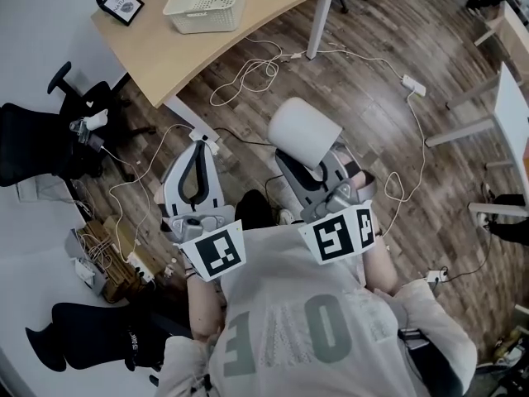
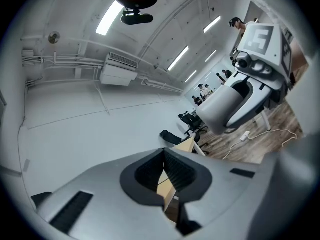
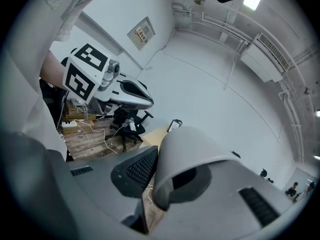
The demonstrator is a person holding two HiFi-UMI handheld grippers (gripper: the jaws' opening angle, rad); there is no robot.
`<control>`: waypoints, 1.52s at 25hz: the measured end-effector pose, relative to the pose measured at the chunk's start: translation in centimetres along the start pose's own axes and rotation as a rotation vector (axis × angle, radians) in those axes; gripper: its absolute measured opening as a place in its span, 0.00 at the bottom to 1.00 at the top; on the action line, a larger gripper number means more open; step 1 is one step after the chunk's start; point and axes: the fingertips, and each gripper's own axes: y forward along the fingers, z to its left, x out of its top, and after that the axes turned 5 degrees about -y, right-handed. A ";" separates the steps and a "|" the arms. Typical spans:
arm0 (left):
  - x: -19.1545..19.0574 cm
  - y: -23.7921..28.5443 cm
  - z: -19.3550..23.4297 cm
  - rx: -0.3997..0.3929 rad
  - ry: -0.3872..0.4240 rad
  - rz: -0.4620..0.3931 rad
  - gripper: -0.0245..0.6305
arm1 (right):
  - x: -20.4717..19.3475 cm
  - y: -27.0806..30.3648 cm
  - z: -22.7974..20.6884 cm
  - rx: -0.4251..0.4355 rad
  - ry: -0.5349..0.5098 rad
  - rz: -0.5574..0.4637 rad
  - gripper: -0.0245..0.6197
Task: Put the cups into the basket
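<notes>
A pale grey cup [image 1: 304,131] lies tilted between the fingers of my right gripper [image 1: 312,162], which is shut on it above the wooden floor. In the right gripper view the cup [image 3: 196,151] fills the gap of the right gripper [image 3: 162,176], its mouth facing down toward the camera. My left gripper [image 1: 198,143] hangs beside it to the left, shut and empty; its pads meet in the left gripper view [image 2: 164,173]. The white mesh basket [image 1: 208,0] stands on the wooden table [image 1: 165,48] at the top, well ahead of both grippers. The held cup [image 2: 225,109] also shows in the left gripper view.
A framed black item [image 1: 120,2] stands on the table's left corner. Cables [image 1: 248,77] and a power strip [image 1: 413,84] lie on the floor. Black office chairs [image 1: 50,139] stand at the left. Another desk's legs [image 1: 463,131] are at the right.
</notes>
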 end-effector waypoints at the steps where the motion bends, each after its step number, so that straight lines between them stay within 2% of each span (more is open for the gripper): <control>1: -0.1 0.1 0.0 0.009 -0.003 0.010 0.05 | -0.5 -0.1 -0.1 0.005 -0.001 0.002 0.12; 5: -0.7 0.8 0.2 0.024 -0.003 0.032 0.05 | -2.3 0.9 -0.5 0.014 -0.009 0.030 0.12; 11: -2.7 4.5 2.8 0.049 -0.015 -0.002 0.05 | -2.2 5.5 -2.1 -0.004 -0.044 0.027 0.12; 17: -4.5 12.1 6.6 0.054 -0.056 -0.054 0.05 | -2.6 11.8 -6.3 -0.033 -0.073 0.057 0.12; 27: -6.9 24.1 13.0 -0.010 -0.071 -0.074 0.05 | -1.5 23.4 -13.7 -0.041 -0.080 0.102 0.12; 38: -10.7 33.0 19.0 -0.029 -0.062 -0.110 0.05 | -1.4 34.1 -17.6 -0.070 -0.094 0.127 0.12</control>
